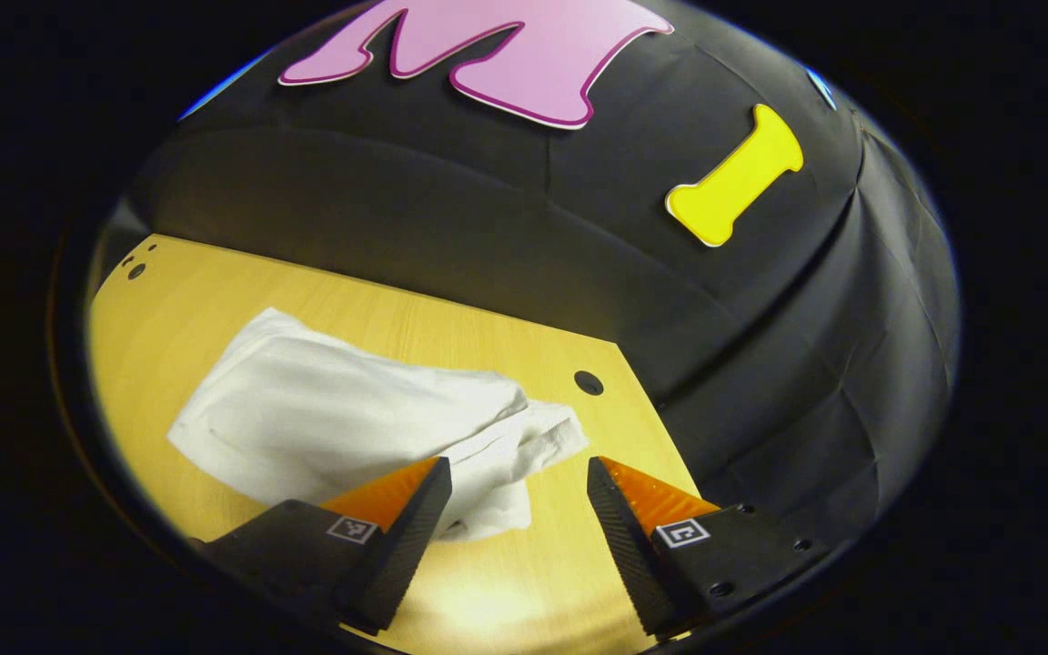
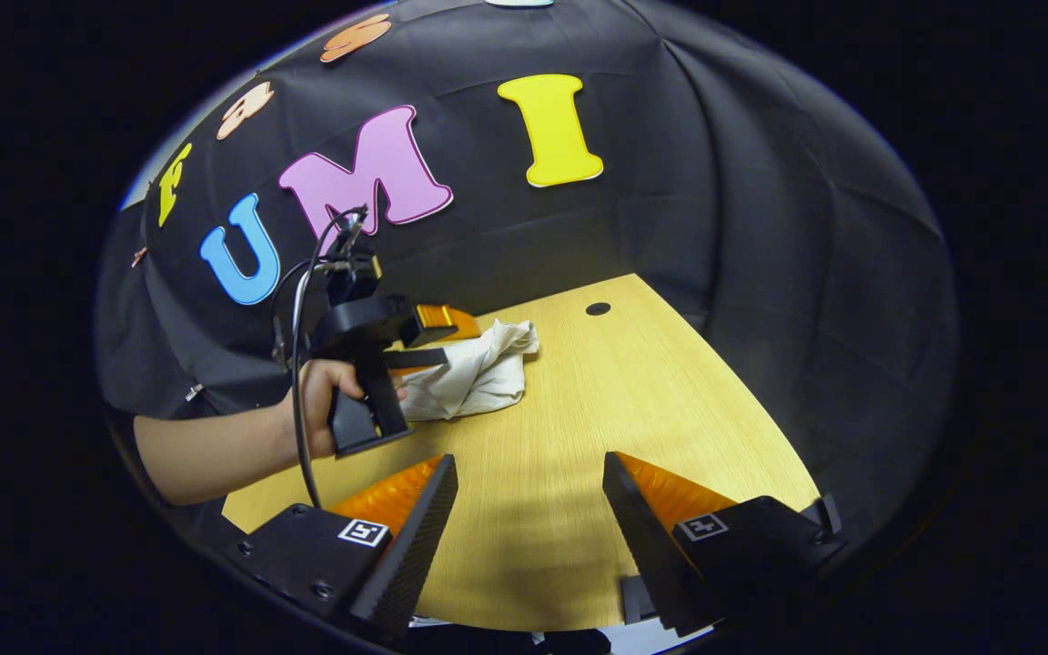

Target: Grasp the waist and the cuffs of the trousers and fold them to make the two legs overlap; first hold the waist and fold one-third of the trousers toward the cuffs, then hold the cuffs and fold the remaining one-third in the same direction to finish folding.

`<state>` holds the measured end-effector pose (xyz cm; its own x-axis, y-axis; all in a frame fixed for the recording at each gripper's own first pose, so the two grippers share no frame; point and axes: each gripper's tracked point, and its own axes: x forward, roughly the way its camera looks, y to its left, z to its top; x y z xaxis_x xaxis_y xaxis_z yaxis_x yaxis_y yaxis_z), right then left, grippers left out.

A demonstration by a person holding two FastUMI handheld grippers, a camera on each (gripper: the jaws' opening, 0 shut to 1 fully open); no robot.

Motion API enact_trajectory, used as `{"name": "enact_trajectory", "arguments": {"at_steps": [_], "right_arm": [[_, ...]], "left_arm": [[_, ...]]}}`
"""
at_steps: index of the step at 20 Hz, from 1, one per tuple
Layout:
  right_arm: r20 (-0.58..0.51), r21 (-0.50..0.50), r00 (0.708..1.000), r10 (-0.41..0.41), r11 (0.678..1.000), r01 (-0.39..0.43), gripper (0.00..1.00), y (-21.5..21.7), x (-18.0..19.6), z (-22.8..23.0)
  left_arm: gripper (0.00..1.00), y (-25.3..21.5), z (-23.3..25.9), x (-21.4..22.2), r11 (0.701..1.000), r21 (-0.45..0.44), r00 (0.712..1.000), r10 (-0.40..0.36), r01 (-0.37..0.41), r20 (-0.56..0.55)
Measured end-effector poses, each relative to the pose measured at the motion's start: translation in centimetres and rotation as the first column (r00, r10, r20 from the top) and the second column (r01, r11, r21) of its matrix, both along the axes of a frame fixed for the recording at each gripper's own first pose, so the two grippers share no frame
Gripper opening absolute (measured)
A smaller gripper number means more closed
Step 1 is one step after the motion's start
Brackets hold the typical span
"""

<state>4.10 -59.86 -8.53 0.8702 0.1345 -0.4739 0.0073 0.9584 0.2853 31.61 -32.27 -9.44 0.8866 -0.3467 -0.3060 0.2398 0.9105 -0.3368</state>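
Left gripper view: we hold the left gripper spread and empty just above one bunched end of the trousers, whose long axis runs away to its left across the table. Right gripper, also spread and empty, hangs well apart. We judge the left nearer. Pale cloth, soft, creased; wood-grain top.

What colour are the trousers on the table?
White, or off-white. The trousers show best in the left gripper view, crumpled on the wooden table.
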Motion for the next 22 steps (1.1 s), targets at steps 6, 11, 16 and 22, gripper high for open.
{"name": "enact_trajectory", "arguments": {"at_steps": [6, 11, 16, 22], "right_arm": [[0.025, -0.01, 1.0, -0.009, 1.0, 0.009, 0.99, -0.6, -0.7, -0.6], [0.047, -0.013, 0.999, -0.003, 1.0, 0.004, 0.99, -0.4, -1.5, 1.0], [0.118, -0.066, 0.993, 0.016, 0.998, -0.008, 0.99, 3.0, -3.7, 4.3], [0.228, -0.133, 0.974, -0.005, 0.99, 0.036, 0.99, 6.0, -8.6, 8.5]], "left_arm": [[0.96, 6.5, -1.2, -9.4, 0.988, 0.128, 0.994, 0.081, -0.089, 0.067], [0.96, 12.3, 0.7, -17.2, 0.965, 0.225, 0.986, 0.111, -0.138, 0.128], [0.96, 16.8, 4.4, -24.9, 0.954, 0.229, 0.956, 0.128, -0.192, 0.265], [0.96, 20.0, 0.8, -37.1, 0.954, 0.247, 0.952, 0.096, -0.171, 0.289]]}}
